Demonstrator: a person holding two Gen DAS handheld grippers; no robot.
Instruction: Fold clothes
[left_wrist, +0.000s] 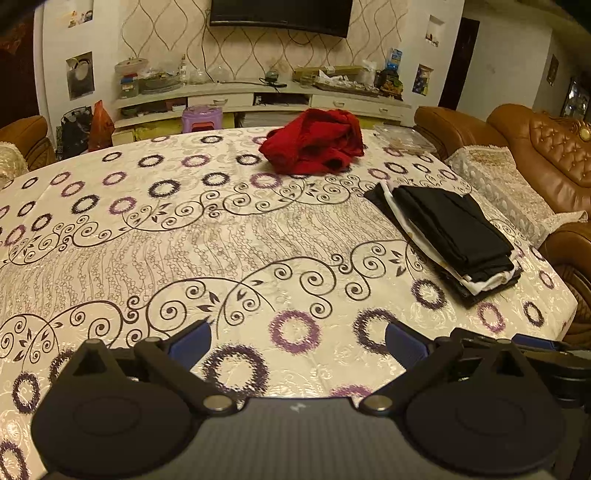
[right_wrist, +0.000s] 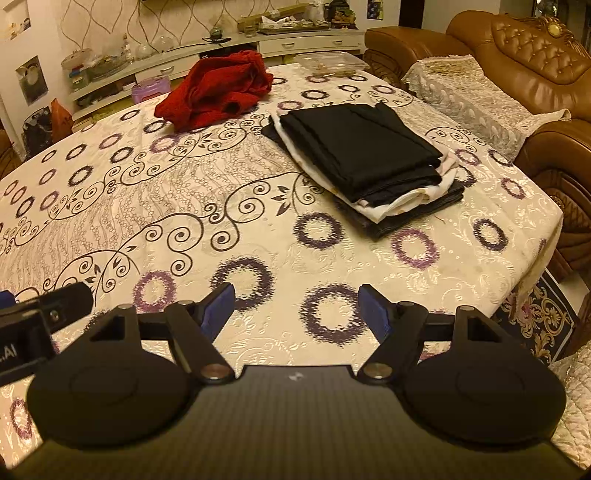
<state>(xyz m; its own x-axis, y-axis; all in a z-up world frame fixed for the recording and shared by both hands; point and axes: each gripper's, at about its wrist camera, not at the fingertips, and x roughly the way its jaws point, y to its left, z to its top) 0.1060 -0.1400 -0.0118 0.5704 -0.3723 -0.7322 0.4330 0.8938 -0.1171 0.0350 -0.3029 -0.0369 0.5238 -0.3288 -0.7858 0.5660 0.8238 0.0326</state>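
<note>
Left wrist view: your left gripper (left_wrist: 297, 341) gapes empty over bare cloth (left_wrist: 221, 236); the red heap (left_wrist: 314, 142) lies far ahead of its fingers. Reach there and pinch one edge, not the bunch. Your right gripper (right_wrist: 297, 308) is equally wide and empty, the folded stack (right_wrist: 364, 158) ahead-right; skirt it.

**What these handheld claws look like up close**

Both are matte black. The left claw (left_wrist: 297, 341) and right claw (right_wrist: 296, 308) each have two round disc hubs, angled link arms with silver pivot bolts, and blue pads (right_wrist: 218, 306) on the fingertips. The body between the hubs is ribbed dark grey with a tiny white mark.
</note>
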